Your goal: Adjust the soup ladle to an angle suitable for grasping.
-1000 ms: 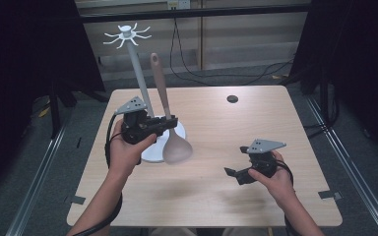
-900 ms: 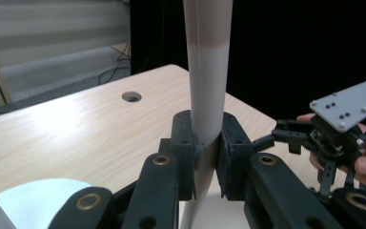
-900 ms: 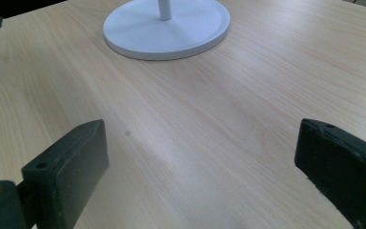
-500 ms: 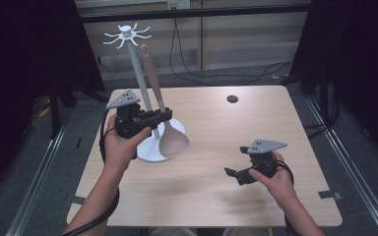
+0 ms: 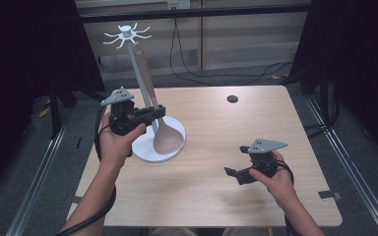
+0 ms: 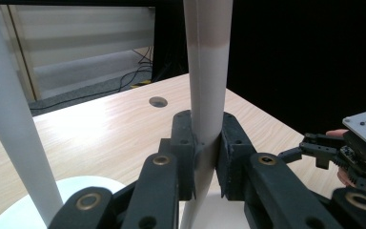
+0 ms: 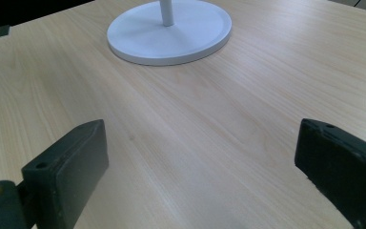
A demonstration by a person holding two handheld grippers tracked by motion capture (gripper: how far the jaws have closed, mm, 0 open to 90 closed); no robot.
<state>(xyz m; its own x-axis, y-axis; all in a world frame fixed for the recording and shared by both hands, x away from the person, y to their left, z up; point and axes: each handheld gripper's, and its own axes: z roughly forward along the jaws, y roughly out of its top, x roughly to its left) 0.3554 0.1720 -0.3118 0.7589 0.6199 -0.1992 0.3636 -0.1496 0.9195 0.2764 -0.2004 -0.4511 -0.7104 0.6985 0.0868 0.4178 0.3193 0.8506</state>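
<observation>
Hanging the spoon (image 5: 150,101) takes a steady lift: the left gripper (image 5: 153,111) clamps its handle beside the stand (image 5: 128,37), bowl above the base at 9 o'clock. Right gripper (image 5: 238,175) rests open at 4 o'clock.

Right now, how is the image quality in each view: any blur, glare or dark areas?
High view: table evenly lit, surroundings nearly black. Left gripper view: spoon handle and stand pole washed out and soft up close. Right gripper view: fingers blurred in the foreground, stand base fairly sharp.
</observation>
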